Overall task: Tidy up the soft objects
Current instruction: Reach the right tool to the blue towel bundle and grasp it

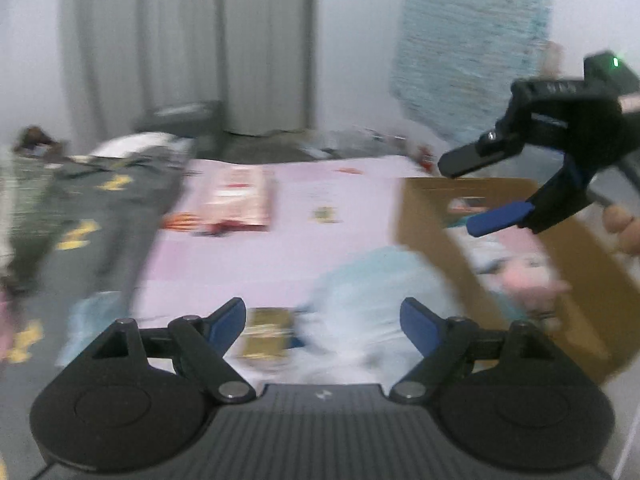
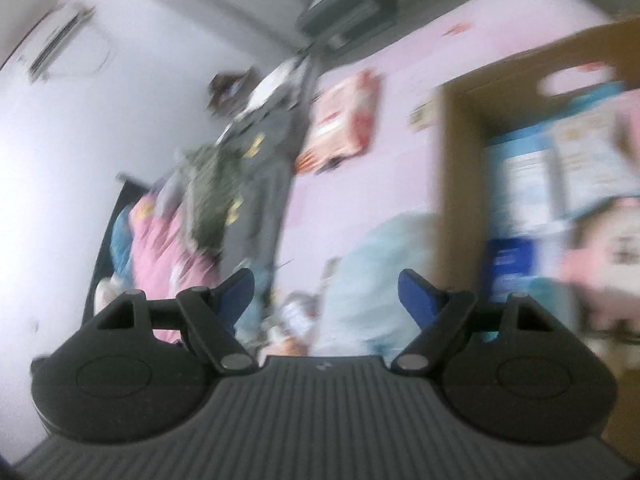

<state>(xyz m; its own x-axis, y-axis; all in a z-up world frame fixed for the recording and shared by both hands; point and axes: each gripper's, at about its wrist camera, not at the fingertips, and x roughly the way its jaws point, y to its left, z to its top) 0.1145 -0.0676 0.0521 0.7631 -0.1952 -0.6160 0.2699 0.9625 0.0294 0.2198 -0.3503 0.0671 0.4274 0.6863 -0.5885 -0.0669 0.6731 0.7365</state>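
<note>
Both views are heavily blurred, so I report only what I can make out.

Left gripper (image 1: 322, 320): I see its jaws standing wide apart, with nothing clamped between the blue fingertips (image 1: 228, 320). Beyond the gap lies a pale blue soft bundle (image 1: 372, 292) on the pink sheet (image 1: 288, 240). I cannot tell exactly what the bundle is.

Right gripper (image 2: 326, 292): its jaws are also apart and hold nothing. In the left wrist view I see this same gripper (image 1: 476, 192) raised above the cardboard box (image 1: 420, 216), one finger black, the other tipped in blue, with a person's fingers (image 1: 620, 228) visible behind it at the right edge.

Cardboard box: it sits on the pink sheet to the right of the pale blue bundle, open at the top. Inside I make out pink and light-coloured soft items (image 1: 520, 272); I cannot separate them. The bundle lies just beside the box's near-left wall, outside it.

Other items: a flat pink and red packet (image 1: 236, 204) lies further back on the sheet. A dark grey cloth with yellow marks (image 1: 92, 216) runs along the sheet's left side. A pale blue towel (image 1: 472, 40) hangs against the back wall, and grey curtains (image 1: 180, 40) hang to its left.
</note>
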